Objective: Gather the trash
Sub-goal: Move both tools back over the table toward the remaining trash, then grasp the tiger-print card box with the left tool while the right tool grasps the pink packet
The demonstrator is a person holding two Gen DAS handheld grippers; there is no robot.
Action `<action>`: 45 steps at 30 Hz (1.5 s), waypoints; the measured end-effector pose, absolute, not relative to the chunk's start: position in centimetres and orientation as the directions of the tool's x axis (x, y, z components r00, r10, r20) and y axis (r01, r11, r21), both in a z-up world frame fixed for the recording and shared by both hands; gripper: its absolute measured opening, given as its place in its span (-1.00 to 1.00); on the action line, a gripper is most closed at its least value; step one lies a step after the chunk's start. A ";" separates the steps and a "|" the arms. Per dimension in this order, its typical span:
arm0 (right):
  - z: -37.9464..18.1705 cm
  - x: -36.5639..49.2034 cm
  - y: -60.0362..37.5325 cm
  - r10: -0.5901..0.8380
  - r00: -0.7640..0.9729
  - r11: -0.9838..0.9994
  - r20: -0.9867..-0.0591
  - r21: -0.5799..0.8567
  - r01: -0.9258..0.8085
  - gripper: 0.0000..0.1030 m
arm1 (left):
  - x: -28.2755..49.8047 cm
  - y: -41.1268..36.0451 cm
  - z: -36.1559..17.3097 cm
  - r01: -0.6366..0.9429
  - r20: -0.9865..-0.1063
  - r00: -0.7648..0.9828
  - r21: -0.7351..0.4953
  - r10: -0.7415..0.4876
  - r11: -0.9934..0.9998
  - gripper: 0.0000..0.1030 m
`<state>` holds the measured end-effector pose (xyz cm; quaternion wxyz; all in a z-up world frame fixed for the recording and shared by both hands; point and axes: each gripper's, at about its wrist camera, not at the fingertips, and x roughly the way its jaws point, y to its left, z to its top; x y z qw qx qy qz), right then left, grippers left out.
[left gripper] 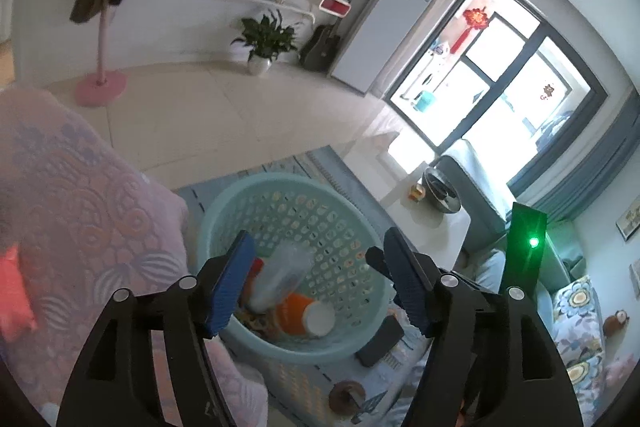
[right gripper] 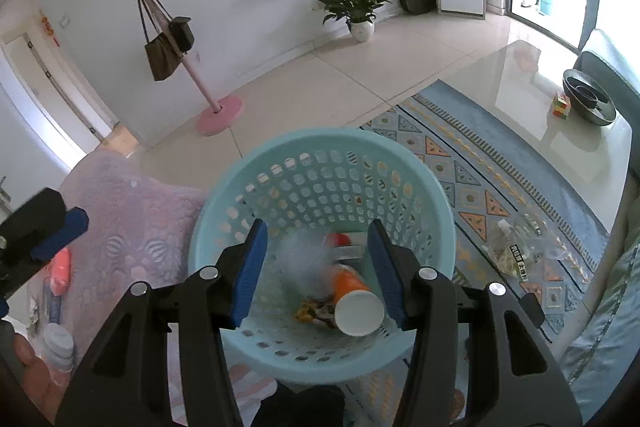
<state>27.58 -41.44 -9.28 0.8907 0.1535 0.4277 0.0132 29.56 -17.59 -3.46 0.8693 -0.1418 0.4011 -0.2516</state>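
Observation:
A light teal perforated basket stands on the rug beside the sofa. In it lie an orange cup with a white base, a clear plastic cup that shows only as a blur in the right wrist view, and a yellow wrapper. My left gripper hangs above the basket, open, with nothing between its pads. My right gripper also hangs over the basket, open and empty. One of the left gripper's blue fingers shows at the left edge.
A crumpled clear plastic bag lies on the patterned rug. A black flat object lies near the basket. The glass coffee table bears a dark bowl and a cube. The lilac-covered sofa is left; a pink coat stand is beyond.

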 end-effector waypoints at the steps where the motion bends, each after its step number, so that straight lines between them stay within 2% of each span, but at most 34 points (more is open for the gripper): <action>1: -8.9 27.3 -41.0 0.157 0.638 0.954 -0.754 0.282 0.098 -0.05 | 29.0 -17.3 -3.0 0.330 -0.617 0.559 -0.447 -0.553 0.832 0.27; 12: -3.0 24.2 -33.3 0.232 0.708 0.965 -0.667 0.247 -0.083 -0.05 | 23.3 -12.6 1.5 0.350 -0.533 0.656 -0.412 -0.534 0.841 0.28; 15: -1.5 23.5 -30.0 0.274 0.716 0.960 -0.642 0.230 -0.161 -0.05 | 21.8 -10.2 2.6 0.326 -0.514 0.697 -0.396 -0.501 0.859 0.35; 22: -0.3 22.9 -22.9 0.371 0.698 0.928 -0.613 0.214 -0.305 -0.05 | 19.7 -2.9 3.3 0.210 -0.505 0.766 -0.389 -0.398 0.897 0.35; 26: -0.6 23.1 -19.6 0.433 0.669 0.899 -0.603 0.232 -0.373 -0.06 | 18.5 1.5 2.5 0.115 -0.532 0.788 -0.368 -0.310 0.923 0.40; 29: -0.9 23.0 -17.6 0.454 0.661 0.886 -0.597 0.223 -0.407 -0.25 | 18.1 4.4 1.4 0.061 -0.564 0.782 -0.354 -0.265 0.933 0.41; 32: -1.5 23.4 -15.7 0.464 0.651 0.878 -0.601 0.212 -0.430 -0.28 | 18.5 6.3 -0.1 0.010 -0.615 0.756 -0.331 -0.224 0.944 0.41; 36: -2.6 24.7 -14.6 0.503 0.607 0.857 -0.615 0.262 -0.444 -0.28 | 19.6 7.0 -2.6 0.020 -0.686 0.688 -0.309 -0.238 0.951 0.44; 41: -3.4 25.3 -13.8 0.491 0.594 0.861 -0.637 0.248 -0.445 -0.28 | 21.4 6.8 -5.5 0.036 -0.766 0.595 -0.276 -0.242 0.961 0.44; 45: -3.9 25.5 -13.3 0.479 0.590 0.865 -0.650 0.234 -0.444 -0.28 | 22.4 6.5 -6.9 0.042 -0.798 0.550 -0.269 -0.247 0.962 0.44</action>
